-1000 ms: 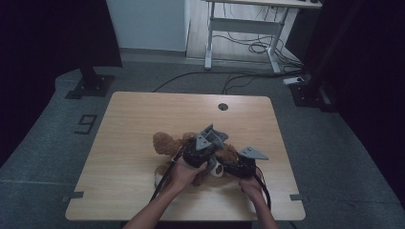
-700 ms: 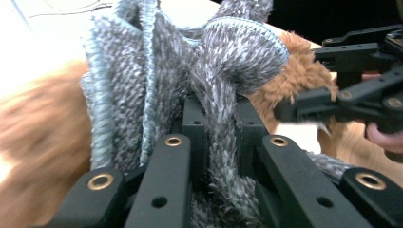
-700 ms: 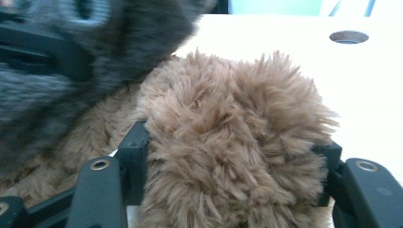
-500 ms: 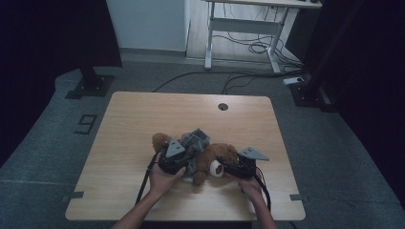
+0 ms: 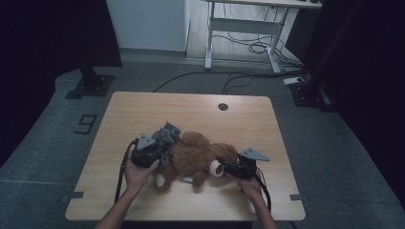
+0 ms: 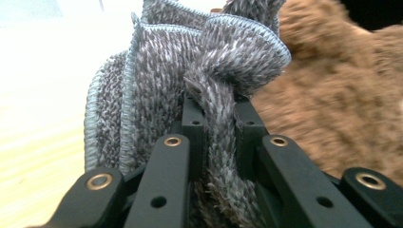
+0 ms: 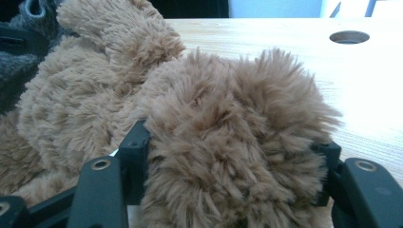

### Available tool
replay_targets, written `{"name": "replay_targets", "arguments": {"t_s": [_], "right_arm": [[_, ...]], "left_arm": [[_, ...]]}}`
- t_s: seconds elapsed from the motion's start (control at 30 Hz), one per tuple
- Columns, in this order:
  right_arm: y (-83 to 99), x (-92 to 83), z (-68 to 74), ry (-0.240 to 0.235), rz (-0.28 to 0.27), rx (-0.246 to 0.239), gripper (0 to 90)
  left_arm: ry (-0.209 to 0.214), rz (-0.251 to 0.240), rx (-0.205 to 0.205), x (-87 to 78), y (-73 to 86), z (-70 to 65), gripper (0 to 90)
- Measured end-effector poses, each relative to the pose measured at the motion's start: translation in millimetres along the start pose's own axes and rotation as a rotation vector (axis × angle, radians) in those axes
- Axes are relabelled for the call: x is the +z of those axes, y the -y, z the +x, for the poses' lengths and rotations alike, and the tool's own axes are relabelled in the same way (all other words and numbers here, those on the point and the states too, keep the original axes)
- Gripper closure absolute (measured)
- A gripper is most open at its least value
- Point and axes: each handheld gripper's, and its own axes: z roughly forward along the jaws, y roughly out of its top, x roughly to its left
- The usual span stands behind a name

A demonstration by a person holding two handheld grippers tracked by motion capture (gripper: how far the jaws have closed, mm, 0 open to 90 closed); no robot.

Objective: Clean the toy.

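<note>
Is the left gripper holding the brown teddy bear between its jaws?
No, the left gripper is shut on a grey cloth, and the teddy bear lies beside it.

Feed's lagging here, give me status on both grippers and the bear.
Left hand-held gripper shut on grey cloth. Right hand-held gripper clamped on bear. Bear lying on table. Nothing in the way.

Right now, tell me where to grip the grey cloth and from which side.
Grip the grey cloth at its bunched fold, coming from the table's left, away from the teddy bear. The fold is narrow enough for the jaws; the left gripper already pinches it there.
</note>
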Motion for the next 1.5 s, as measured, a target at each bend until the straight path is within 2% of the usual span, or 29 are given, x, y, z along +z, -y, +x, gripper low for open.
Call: {"name": "replay_targets", "arguments": {"t_s": [0.13,0.2,0.23,0.37,0.5,0.57,0.63,0.7,0.9,0.97,1.07,1.2,1.23,1.33,1.43,1.5], "right_arm": [[0.0,0.2,-0.3,-0.001,0.000,0.004,37.3],[-0.1,0.2,-0.6,-0.002,0.000,0.005,37.2],[-0.1,0.1,-0.6,-0.001,0.000,0.006,37.3],[-0.2,-0.2,-0.3,0.000,0.002,0.004,37.2],[0.1,-0.6,-0.3,0.000,0.001,0.001,37.2],[0.2,-0.7,-0.3,0.000,0.001,0.002,37.2],[0.2,-0.6,-0.4,0.000,0.001,0.002,37.2],[0.4,-0.6,-0.2,0.001,0.000,0.002,37.2],[0.7,-0.5,0.0,0.003,-0.003,0.005,37.2],[0.8,-0.6,-0.2,0.003,-0.002,0.005,37.3],[1.7,-0.1,-1.4,0.007,0.000,0.007,37.3],[0.9,-0.3,0.0,0.010,0.002,0.000,37.2],[1.0,-0.5,-0.2,0.008,0.003,-0.003,37.2],[0.9,-0.7,0.8,0.004,0.000,-0.009,37.1],[0.6,-0.4,0.6,0.005,0.000,-0.005,37.1],[0.9,-0.5,-0.4,-0.001,0.000,0.002,37.1]], "left_arm": [[-0.018,0.002,-0.031,-6.3,0.9,9.9,78.9],[0.005,-0.010,-0.050,-10.1,-3.9,9.2,78.9],[0.011,-0.018,-0.043,-11.8,-7.7,5.5,78.9],[0.062,-0.053,0.021,-13.5,-26.6,-24.2,79.0],[0.137,-0.080,0.090,-7.8,-44.7,-65.0,79.0],[0.174,-0.079,0.123,-1.3,-52.6,-85.1,79.0],[0.201,-0.071,0.154,8.9,-58.6,-103.9,79.0],[0.207,-0.056,0.188,23.3,-63.0,-120.0,79.0],[0.241,0.037,0.232,73.6,-62.8,-155.1,79.1],[0.216,0.054,0.266,84.4,-57.8,-161.5,79.1],[0.213,0.052,0.257,84.4,-55.7,-157.5,79.2],[0.151,0.059,0.262,75.3,-49.2,-140.7,79.2],[0.152,0.057,0.243,72.7,-46.2,-132.9,79.3],[0.189,0.047,0.186,61.0,-41.6,-112.9,79.7],[0.183,0.036,0.190,46.1,-38.5,-103.8,79.7],[0.182,0.025,0.177,37.7,-35.6,-95.0,79.7]]}}
